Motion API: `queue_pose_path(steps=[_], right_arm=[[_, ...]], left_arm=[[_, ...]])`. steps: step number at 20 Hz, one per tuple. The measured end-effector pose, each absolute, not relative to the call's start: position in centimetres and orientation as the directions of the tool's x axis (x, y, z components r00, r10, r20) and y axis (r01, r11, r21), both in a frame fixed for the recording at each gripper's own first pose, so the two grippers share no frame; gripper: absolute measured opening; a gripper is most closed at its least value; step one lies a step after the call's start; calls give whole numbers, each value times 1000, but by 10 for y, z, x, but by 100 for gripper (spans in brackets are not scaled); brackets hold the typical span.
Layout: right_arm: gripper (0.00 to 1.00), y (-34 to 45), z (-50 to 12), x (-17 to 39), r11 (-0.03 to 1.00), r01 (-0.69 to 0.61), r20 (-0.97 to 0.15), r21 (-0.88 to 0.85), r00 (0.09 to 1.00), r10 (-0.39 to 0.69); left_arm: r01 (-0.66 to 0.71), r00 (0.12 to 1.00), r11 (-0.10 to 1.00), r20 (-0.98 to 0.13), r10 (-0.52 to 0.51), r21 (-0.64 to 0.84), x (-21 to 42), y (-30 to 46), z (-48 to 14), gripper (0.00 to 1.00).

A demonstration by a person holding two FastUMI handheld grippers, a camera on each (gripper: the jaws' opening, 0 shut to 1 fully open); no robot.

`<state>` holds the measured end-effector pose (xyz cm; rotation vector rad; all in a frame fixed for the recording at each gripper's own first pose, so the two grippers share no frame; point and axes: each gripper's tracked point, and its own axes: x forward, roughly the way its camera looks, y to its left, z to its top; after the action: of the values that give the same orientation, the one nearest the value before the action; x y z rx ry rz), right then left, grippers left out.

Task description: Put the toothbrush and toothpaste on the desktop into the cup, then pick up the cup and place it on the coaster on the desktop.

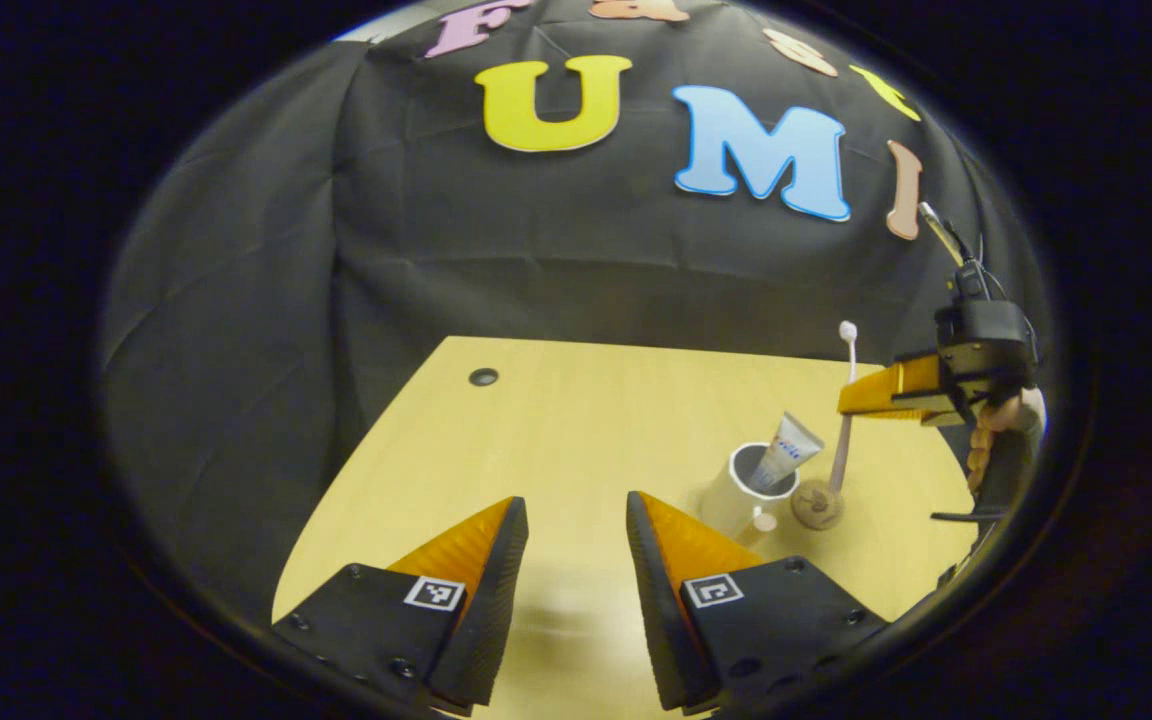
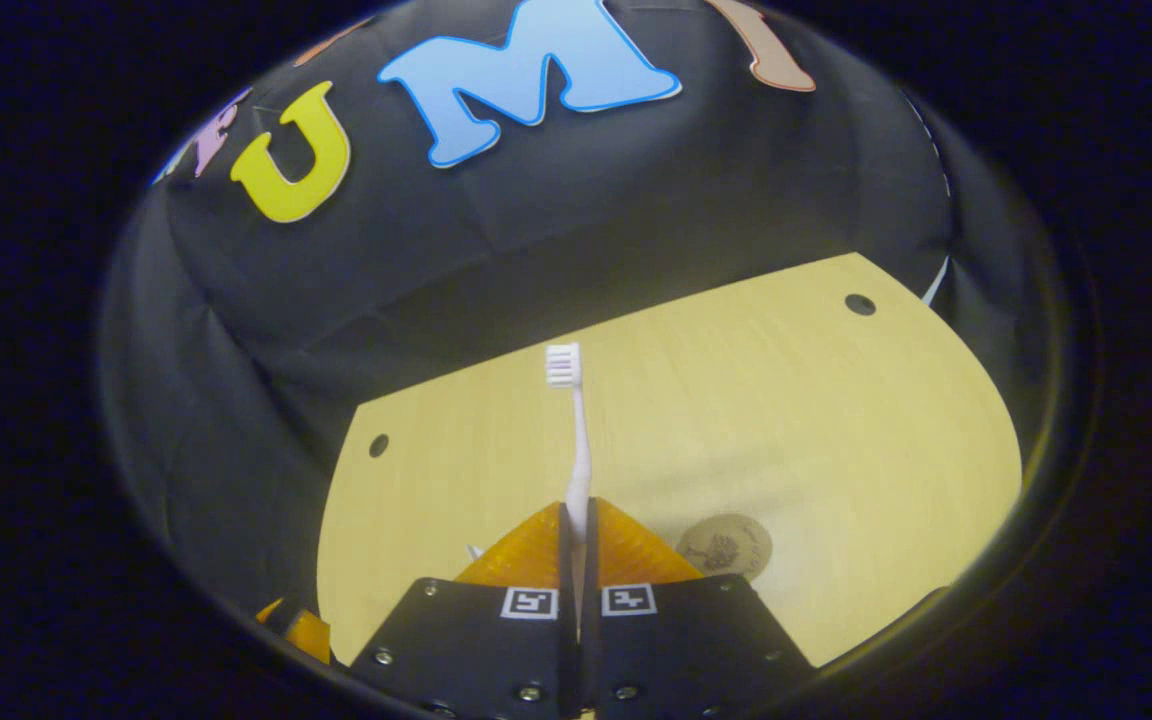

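Note:
In the left gripper view a white cup (image 1: 736,495) stands on the wooden desktop (image 1: 556,440) with the toothpaste tube (image 1: 784,452) leaning inside it. A round brown coaster (image 1: 817,504) lies just right of the cup. My right gripper (image 1: 861,392) hovers above the coaster, shut on the white toothbrush (image 1: 846,400), which hangs upright with its bristles on top. My left gripper (image 1: 576,515) is open, low over the desk's near part, left of the cup. In the right gripper view my right gripper (image 2: 576,515) clamps the toothbrush (image 2: 574,430) and the coaster (image 2: 726,545) lies below to the right.
Small dark holes mark the desktop (image 1: 483,377) (image 2: 860,304). Black cloth walls the desk at the back and sides. A hand (image 1: 996,430) holds the right gripper at the right edge of the left gripper view.

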<state>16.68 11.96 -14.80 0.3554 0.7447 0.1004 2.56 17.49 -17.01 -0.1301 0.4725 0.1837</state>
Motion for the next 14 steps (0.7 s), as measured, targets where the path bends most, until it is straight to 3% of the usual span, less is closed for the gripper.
queue_pose_path(steps=[8, 14], right_arm=[[2, 147, -185, 189, 956, -30, -601, 292, 772, 208], [3, 159, -199, 168, 959, -106, -540, 262, 808, 237]], left_arm=[[-390, 799, 918, -522, 300, -68, -50, 240, -186, 65], [-395, 785, 917, -538, 309, -49, -52, 236, -192, 65]])
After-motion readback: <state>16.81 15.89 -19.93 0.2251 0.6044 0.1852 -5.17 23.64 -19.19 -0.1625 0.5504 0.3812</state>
